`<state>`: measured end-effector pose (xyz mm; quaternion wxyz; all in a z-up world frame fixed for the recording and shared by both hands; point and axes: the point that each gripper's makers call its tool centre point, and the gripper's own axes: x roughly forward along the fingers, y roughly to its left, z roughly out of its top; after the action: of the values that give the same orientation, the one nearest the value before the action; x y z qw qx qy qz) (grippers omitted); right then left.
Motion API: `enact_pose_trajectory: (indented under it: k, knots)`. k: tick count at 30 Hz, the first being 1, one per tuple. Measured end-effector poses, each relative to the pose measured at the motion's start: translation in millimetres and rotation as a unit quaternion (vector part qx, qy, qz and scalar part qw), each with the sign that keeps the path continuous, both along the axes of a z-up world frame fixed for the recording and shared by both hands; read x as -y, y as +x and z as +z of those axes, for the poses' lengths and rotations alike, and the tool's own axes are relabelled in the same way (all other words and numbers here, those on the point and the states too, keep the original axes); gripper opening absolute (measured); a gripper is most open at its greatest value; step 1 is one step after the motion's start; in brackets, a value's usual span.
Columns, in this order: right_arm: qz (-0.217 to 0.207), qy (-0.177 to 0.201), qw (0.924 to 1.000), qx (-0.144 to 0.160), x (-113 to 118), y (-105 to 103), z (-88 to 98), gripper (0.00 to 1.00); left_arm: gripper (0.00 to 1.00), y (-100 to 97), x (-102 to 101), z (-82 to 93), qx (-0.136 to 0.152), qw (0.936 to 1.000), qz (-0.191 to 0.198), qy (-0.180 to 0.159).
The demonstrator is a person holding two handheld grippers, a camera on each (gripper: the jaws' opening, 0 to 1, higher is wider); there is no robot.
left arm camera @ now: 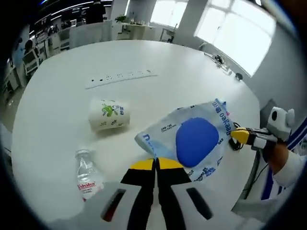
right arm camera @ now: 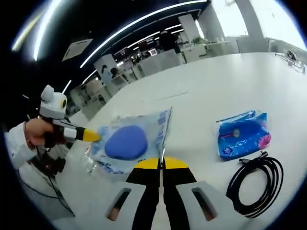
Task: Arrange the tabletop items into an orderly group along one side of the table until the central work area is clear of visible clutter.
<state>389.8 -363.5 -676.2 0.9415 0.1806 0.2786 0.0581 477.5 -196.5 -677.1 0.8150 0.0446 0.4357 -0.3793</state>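
Both grippers had the same thing pinched: a flat clear plastic pouch [left arm camera: 192,143] with a big blue oval pad inside. The left gripper [left arm camera: 156,164] was closed tight on the pouch's near edge, yellow tips together with no gap. The right gripper [right arm camera: 161,163] looked the same, clamped on the opposite edge, so the pouch was stretched between them just above the white table [left arm camera: 57,124].

What worried me: two clamps on one thin bag. If the hands pulled apart, or moved at different speeds, the film could tear or slip out of one side, and then it would swing and maybe knock the toilet paper roll [left arm camera: 109,114] or the water bottle [left arm camera: 87,173] lying near it.

The rest of the clutter sat spread out: a blue tissue pack [right arm camera: 242,134] with a coiled black cable [right arm camera: 254,184] just beside it, and a white power strip [left arm camera: 121,77] further back.

Readable text: the bottle's red label looked like "Wahaha". The pouch had blue print along its edge, but I couldn't make it out for sure.
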Motion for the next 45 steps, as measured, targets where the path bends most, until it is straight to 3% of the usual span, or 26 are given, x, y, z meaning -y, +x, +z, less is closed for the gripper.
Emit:
enact_pose_trajectory:
  k: [9,20,33,45]
  knots:
    - [0.011,-0.022,0.9997,0.009,21.0,-1.4,16.6,0.0,0.0,-7.0,17.4,15.3,0.008,0.9994,0.012,-0.03]
    - [0.035,-0.051,0.9981,0.007,40.6,1.4,19.4,0.0,0.0,-10.3,36.1,23.0,0.024,0.9981,0.03,-0.048]
    - [0.055,-0.061,0.9965,-0.014,50.4,5.9,-5.3,0.0,0.0,-9.2,45.2,1.8,0.004,0.997,0.047,-0.061]
    - [0.058,-0.063,0.9959,-0.031,52.3,11.7,-27.0,0.0,0.0,-1.6,49.2,-19.3,-0.013,0.998,0.039,-0.047]
